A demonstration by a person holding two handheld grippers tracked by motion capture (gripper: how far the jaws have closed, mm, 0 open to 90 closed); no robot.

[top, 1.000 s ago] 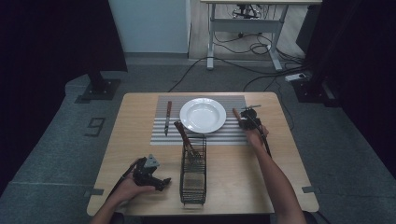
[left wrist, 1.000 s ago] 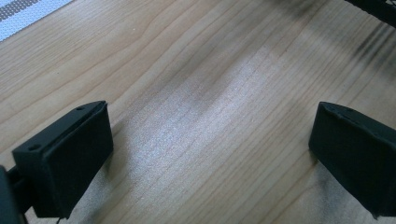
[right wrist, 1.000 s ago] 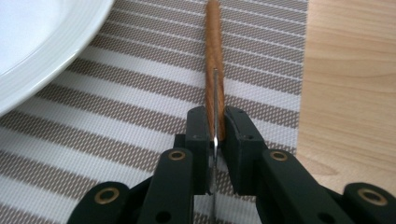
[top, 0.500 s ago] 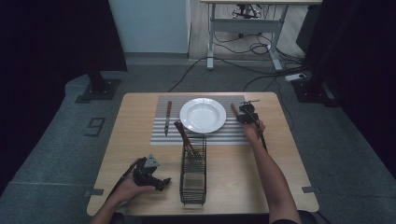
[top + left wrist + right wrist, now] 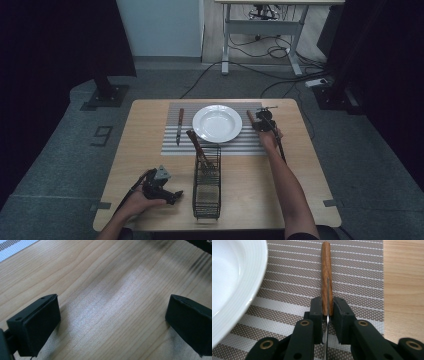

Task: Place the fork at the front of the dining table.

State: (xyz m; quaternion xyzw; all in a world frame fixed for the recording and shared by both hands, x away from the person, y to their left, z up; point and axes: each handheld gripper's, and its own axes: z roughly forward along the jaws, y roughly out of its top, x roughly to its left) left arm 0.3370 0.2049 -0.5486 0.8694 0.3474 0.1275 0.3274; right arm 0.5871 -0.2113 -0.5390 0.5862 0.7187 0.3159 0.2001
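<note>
Right claw (image 5: 327, 311) pinches a wooden-handled knife (image 5: 326, 270) at three o'clock of the white round plate (image 5: 217, 123); left claw (image 5: 112, 322) spread over the bench (image 5: 105, 290).

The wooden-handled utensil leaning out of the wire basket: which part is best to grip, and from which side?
Grip the utensil by its wooden handle, above the rim of the wire basket, coming down from above with the claw across the handle. That end leans out toward the plate; the lower end sits down among the wires, hard to reach.
</note>
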